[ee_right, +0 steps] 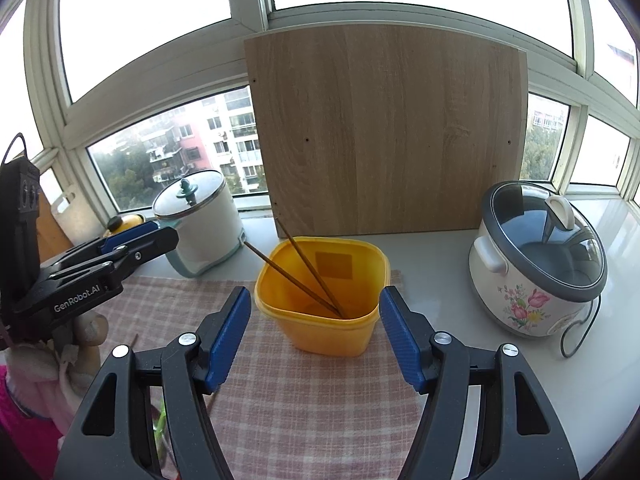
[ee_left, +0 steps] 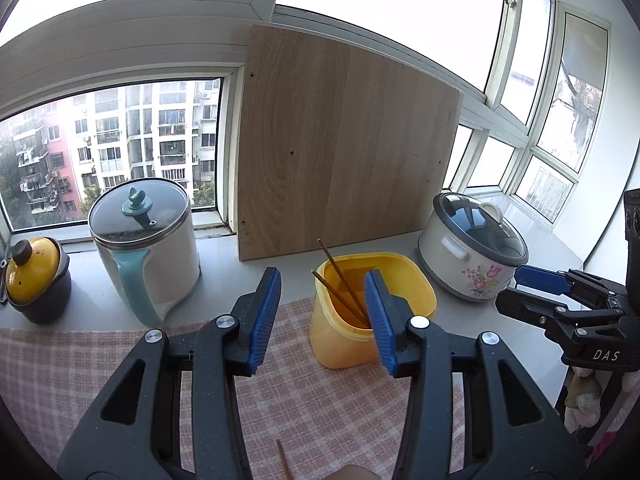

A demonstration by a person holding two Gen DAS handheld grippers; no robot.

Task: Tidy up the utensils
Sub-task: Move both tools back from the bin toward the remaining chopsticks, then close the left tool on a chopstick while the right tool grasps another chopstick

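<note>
Both wrist cameras look steeply down, close on the shared yellow container (ee_left: 372,312), from left and right.

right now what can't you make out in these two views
- Yellow plastic tub, left wrist view: its right side is hidden behind the left gripper.
- Thin wooden stick, left wrist view: cut off by the bottom edge.
- Green item, right wrist view: hidden behind the right gripper.

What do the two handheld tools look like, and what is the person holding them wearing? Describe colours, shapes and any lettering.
Both the left tool and the right tool are black plastic clamp-like frames with triangular cut-outs, silver pivot screws and two ribbed blue pads. White lettering reads "GenRobot.AI" on the left one and "DAS" on the right. The person wears a bright pink sleeve with a fluffy pale cuff.
</note>
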